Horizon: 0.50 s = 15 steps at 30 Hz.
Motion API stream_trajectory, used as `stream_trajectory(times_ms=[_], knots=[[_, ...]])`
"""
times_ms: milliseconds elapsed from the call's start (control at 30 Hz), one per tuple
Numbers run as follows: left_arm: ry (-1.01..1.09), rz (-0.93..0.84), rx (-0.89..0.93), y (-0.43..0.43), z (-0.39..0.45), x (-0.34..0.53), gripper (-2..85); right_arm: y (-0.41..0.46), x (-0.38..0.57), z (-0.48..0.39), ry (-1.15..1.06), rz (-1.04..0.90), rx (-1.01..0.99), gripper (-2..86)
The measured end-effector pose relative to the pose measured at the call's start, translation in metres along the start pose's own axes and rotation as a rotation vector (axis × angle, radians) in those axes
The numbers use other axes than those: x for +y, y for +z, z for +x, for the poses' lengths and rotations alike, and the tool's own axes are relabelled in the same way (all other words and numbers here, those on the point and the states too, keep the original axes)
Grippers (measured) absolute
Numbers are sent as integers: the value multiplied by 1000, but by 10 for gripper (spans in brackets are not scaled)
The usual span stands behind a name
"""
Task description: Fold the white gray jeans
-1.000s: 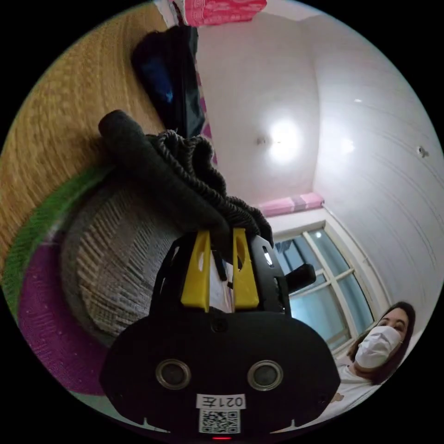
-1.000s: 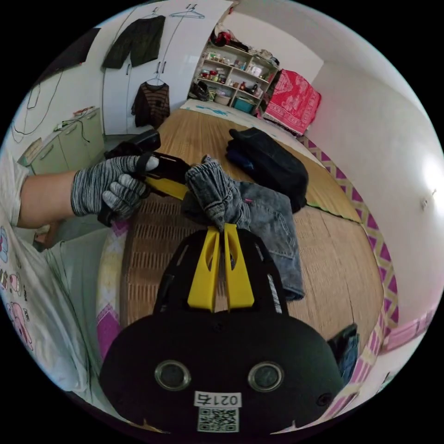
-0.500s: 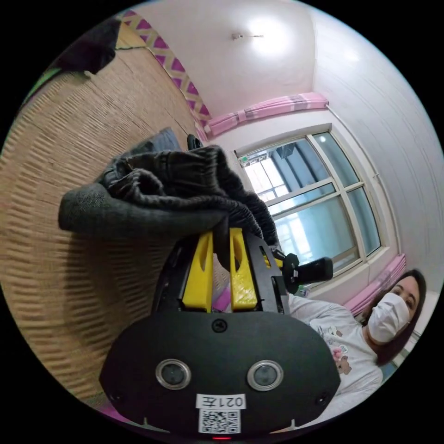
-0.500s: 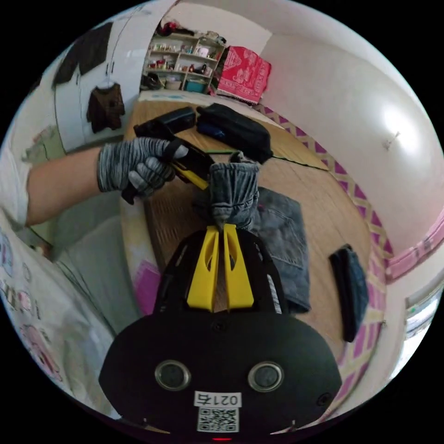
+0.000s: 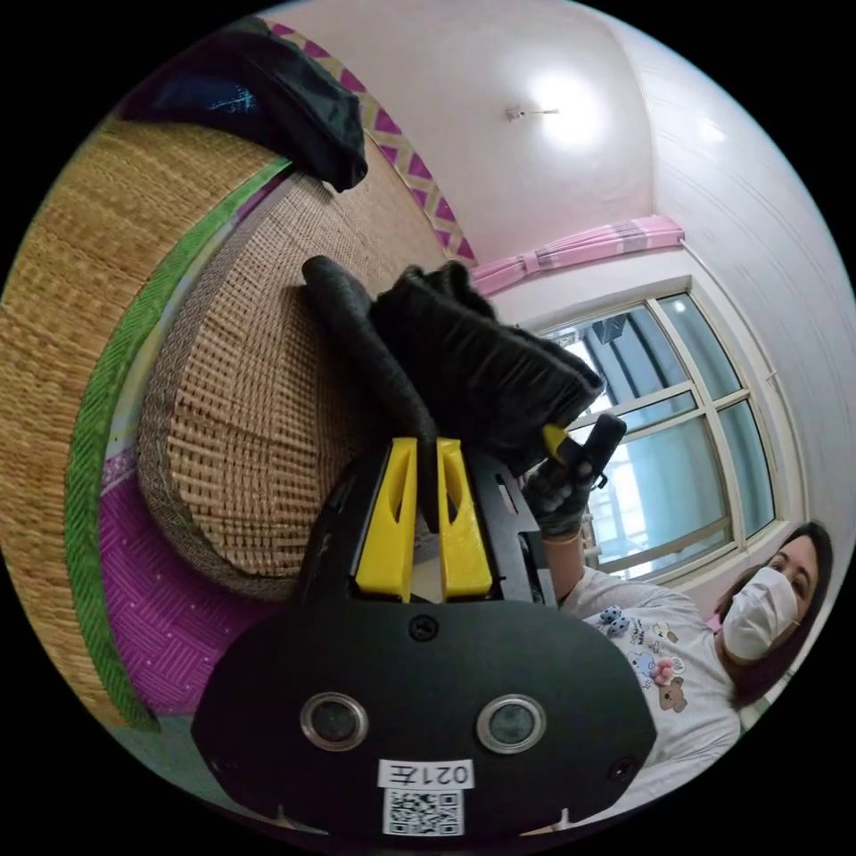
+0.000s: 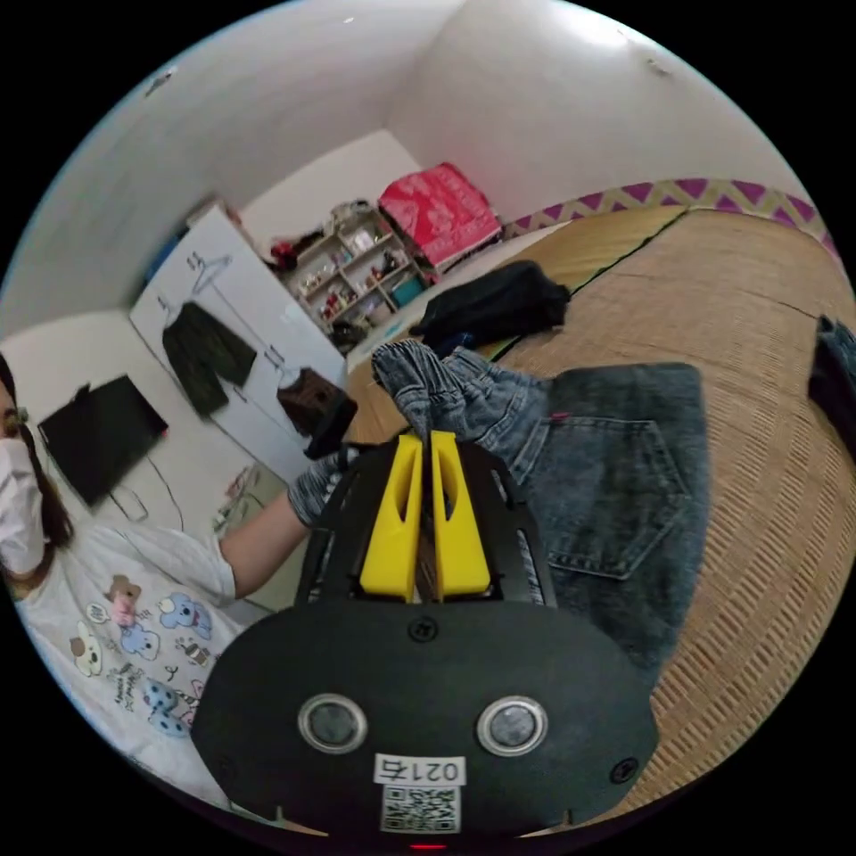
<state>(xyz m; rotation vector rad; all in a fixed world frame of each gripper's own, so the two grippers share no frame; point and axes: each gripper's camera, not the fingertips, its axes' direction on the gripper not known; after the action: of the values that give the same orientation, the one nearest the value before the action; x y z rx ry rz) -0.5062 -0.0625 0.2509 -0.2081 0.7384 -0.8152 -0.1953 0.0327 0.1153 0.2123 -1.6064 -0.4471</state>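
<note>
The grey washed jeans point(image 6: 615, 473) lie partly folded on the woven mat, back pocket facing up. Their bunched end point(image 6: 428, 383) is lifted, and my right gripper point(image 6: 426, 439) is shut on it. In the left gripper view the same bunched fabric point(image 5: 464, 366) looks dark against the window, and my left gripper point(image 5: 426, 446) is shut on a fold of it. The right gripper point(image 5: 571, 450) comes into that view, held by a gloved hand, at the far side of the bundle. A gloved hand point(image 6: 316, 481) shows behind the fabric in the right gripper view.
A woven straw mat point(image 6: 758, 294) with a green and purple border point(image 5: 107, 374) covers the bed. A black garment point(image 6: 495, 303) lies further back on it, and a dark folded piece point(image 6: 834, 374) sits at the right edge. The person point(image 5: 678, 660) stands by the window.
Both views have swung a lot with the hands. The bunched end of the jeans has stayed gripped by both grippers and has been carried over the laid part of the jeans.
</note>
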Motion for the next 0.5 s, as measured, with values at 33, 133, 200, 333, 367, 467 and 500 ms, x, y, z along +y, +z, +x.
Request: stream_trajectory(times_ms=[33,133,200,333,367,467,500], knots=[[-8,-2,-6,5,-2,1,15,-36,1,13,21,55,26,-4],[6,-22,-40,20,-1,-2,3,-140,23,52,115,216,86,-3],[18,-36,-49,28,-1,-7,0,-206,50,76,195,324,132,-3],[31,-55,-81,49,-4,-27,-3,-330,140,132,463,490,308,-2],[30,-57,-93,53,-4,-31,-3,-347,169,151,560,511,310,-2],[13,-98,-119,82,-10,-52,-2,-373,238,195,815,572,225,-2],[11,-135,-126,98,-11,-60,-2,-377,249,200,848,586,206,-2]])
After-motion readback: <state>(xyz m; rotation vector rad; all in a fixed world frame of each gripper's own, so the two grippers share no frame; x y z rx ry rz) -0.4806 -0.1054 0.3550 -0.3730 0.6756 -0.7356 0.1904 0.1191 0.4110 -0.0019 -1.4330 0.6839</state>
